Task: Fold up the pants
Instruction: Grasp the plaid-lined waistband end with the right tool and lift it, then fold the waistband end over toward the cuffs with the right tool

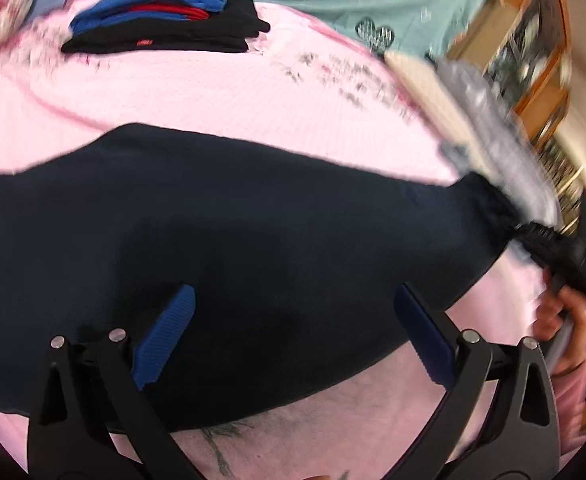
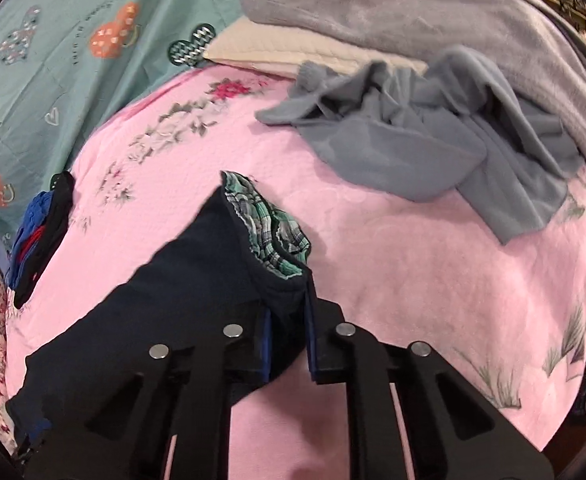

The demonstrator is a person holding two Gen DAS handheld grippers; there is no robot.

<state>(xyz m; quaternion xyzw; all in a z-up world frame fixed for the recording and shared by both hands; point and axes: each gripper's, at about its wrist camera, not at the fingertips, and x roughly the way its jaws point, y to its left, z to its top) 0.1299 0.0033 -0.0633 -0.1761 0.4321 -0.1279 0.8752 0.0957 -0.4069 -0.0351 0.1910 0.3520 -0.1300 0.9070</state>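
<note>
- The dark pants (image 1: 229,240) lie spread on the pink bed cover (image 1: 213,92), long axis running across the left wrist view, from its left edge to the waistband end at the right.
- The right claw (image 2: 289,344) is pressed together on that waistband (image 2: 269,220) corner, pinching the cloth.
- The left claw (image 1: 293,336) hovers spread over the middle of the pants, gripping nothing.
- No containers show; a stack of folded clothes (image 1: 165,20) sits well apart, and a gray garment (image 2: 433,136) lies loose.
</note>
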